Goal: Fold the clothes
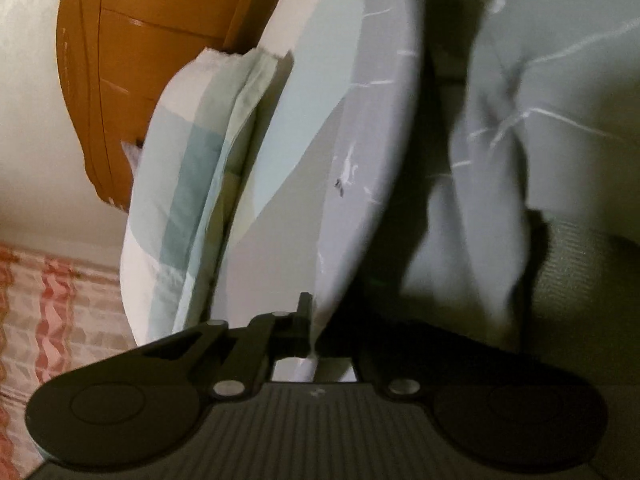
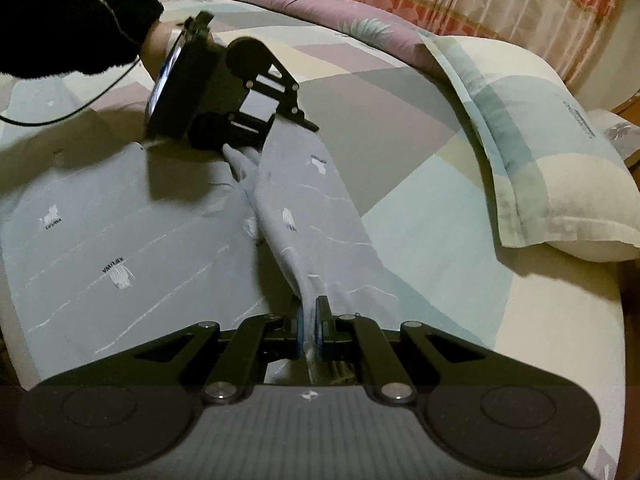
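A grey garment [image 2: 120,240] with small white prints lies spread on the bed. One edge of it is raised into a taut ridge [image 2: 308,208] between the two grippers. My right gripper [image 2: 310,328] is shut on the near end of that ridge, cloth pinched between its blue pads [image 2: 300,330]. My left gripper [image 2: 308,125], held by a hand in a black sleeve [image 2: 80,12], is shut on the far end. In the left wrist view the left gripper [image 1: 310,332] pinches the grey garment [image 1: 360,120], which fills the middle and right of the frame.
A pillow [image 2: 540,168] in pale green and cream checks lies at the right; it also shows as the pillow [image 1: 192,200] in the left wrist view. A purple floral quilt [image 2: 320,4] lies at the bed's far side. Wooden headboard [image 1: 140,60], striped curtain [image 2: 500,0], patchwork sheet [image 2: 400,128].
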